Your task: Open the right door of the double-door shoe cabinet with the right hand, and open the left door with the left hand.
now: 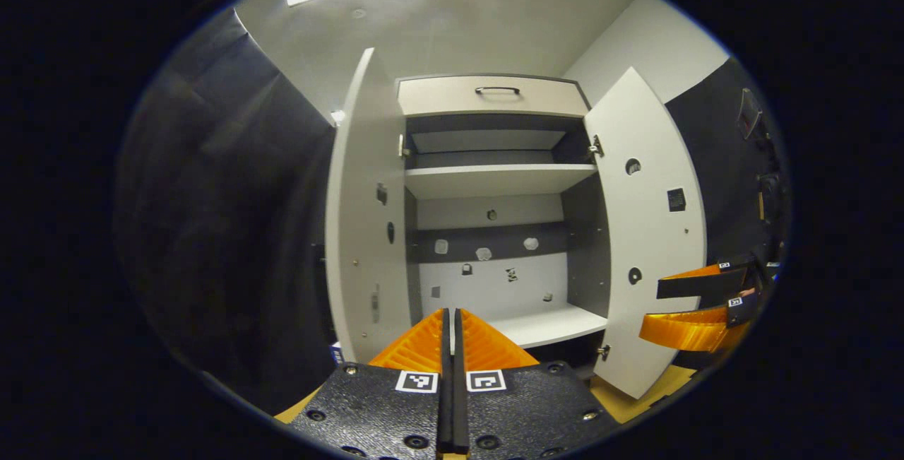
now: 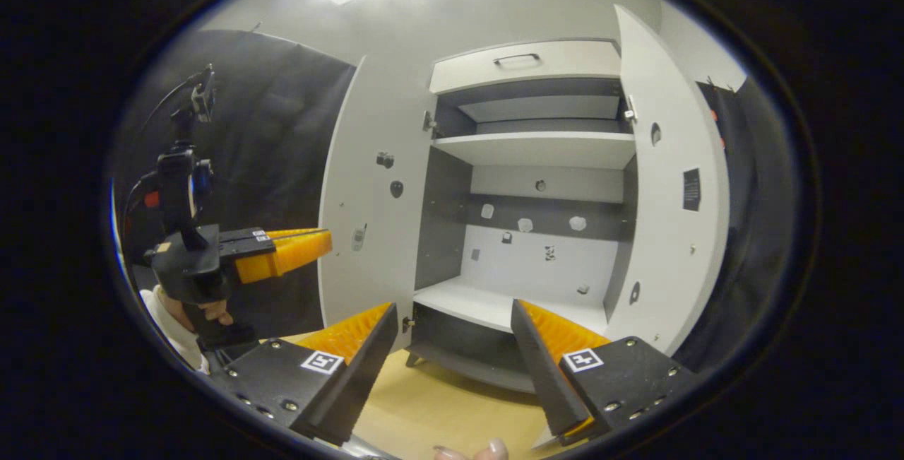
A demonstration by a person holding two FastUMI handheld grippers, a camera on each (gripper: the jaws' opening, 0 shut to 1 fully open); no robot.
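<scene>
In the left gripper view, the left gripper (image 1: 452, 319) has its fingers pressed together on nothing. Straight ahead stands the shoe cabinet (image 1: 494, 181), pale with dark inner walls, its left door (image 1: 360, 234) and right door (image 1: 653, 234) both swung wide. The small stickers on the back panel are too tiny to read. The right gripper (image 1: 696, 304) is cut off at the far right edge.

In the right gripper view, that gripper (image 2: 452, 347) is spread wide and empty, the cabinet ahead. The left gripper hangs off to its left, a hand (image 2: 205, 311) half hidden beneath.
</scene>
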